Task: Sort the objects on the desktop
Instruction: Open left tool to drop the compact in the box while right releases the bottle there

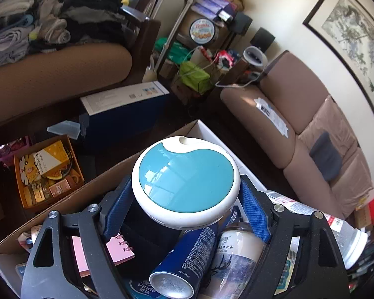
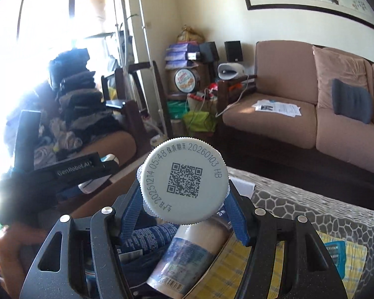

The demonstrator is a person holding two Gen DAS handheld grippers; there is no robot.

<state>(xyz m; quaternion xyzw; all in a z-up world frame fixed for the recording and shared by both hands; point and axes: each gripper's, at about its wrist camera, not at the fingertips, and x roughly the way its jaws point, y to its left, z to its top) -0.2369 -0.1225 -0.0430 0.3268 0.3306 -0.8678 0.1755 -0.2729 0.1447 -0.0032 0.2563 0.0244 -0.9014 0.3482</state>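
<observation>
Cluttered lounge w/ sofa (image 2: 269,122), left claw (image 1: 185,194) clamping round blue-lidded case (image 1: 185,179), right claw (image 2: 184,199) gripping bottle (image 2: 187,239), prob. at neck.

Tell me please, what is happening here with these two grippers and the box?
A person is sorting things with two handheld grippers above a cardboard box. The left gripper grips a round white and blue container between its blue pads. The right gripper holds a bottle just below its white cap. A blue can and a pink notebook lie in the box.
</observation>
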